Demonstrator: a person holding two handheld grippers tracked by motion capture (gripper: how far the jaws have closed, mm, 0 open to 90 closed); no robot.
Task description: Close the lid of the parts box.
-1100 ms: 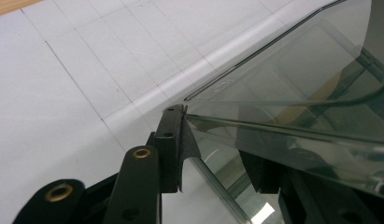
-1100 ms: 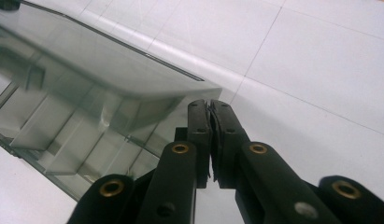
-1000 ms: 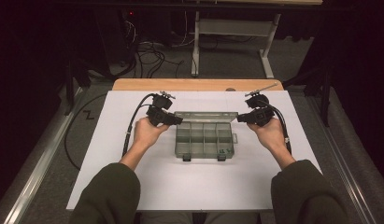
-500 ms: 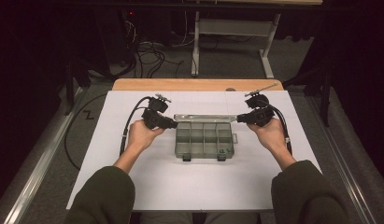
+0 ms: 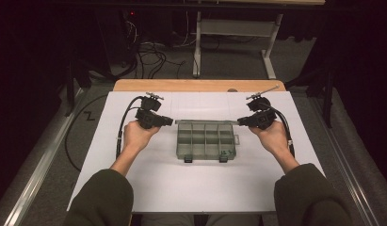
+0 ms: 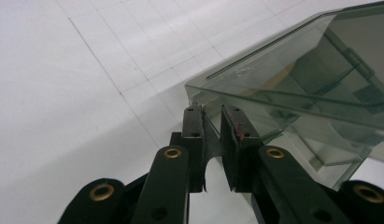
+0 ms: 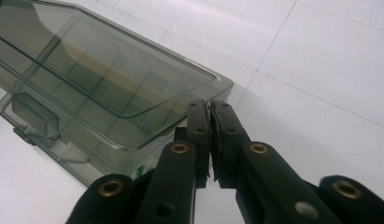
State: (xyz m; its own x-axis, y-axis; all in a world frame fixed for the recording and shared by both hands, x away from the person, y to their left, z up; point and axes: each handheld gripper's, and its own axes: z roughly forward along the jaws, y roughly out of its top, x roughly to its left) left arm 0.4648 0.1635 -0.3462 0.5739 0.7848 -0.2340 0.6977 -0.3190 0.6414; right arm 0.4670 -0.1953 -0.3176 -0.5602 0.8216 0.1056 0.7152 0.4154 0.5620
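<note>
Box (image 5: 205,140) blocks centre; white mat (image 5: 181,188) free around.

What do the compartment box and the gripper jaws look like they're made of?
Compartment box: likely smoky, see-through hard plastic with a glossy finish; the dividers and white table show through its lid and walls, and the edges catch highlights. Left gripper and right gripper jaws: matte black, probably moulded or printed plastic, with brass-coloured rings at the pivots that look like metal.

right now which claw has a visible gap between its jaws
The left claw: its jaws, just closing, stand apart around the organizer lid corner; the right claw is pinched shut on the lid.
</note>
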